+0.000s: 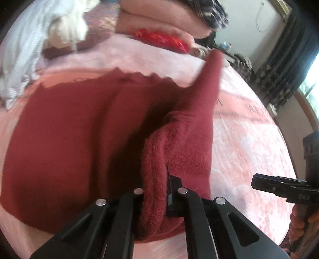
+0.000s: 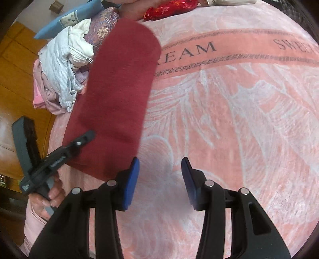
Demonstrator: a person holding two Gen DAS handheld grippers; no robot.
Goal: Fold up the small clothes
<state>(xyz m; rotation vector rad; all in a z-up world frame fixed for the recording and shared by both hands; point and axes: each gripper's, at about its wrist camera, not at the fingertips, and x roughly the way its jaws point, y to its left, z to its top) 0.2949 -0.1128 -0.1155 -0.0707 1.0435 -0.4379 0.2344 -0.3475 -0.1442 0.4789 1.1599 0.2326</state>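
A dark red knit garment (image 1: 65, 135) lies on the pink bedspread (image 1: 245, 139). My left gripper (image 1: 157, 191) is shut on a bunched fold of its edge, which it holds up off the bed. In the right wrist view the garment (image 2: 119, 95) hangs as a long red strip from the left gripper (image 2: 79, 141). My right gripper (image 2: 160, 175) is open and empty, its blue pads (image 2: 132, 179) spread, just right of the strip's lower edge above the bedspread (image 2: 229, 119). The right gripper also shows in the left wrist view (image 1: 259, 182).
A pile of white, striped and pink clothes (image 2: 63, 75) lies at the bed's left edge. A red patterned cloth (image 2: 169, 8) and pink pillows (image 1: 159, 18) lie at the far side. Wooden floor (image 2: 18, 79) is left of the bed.
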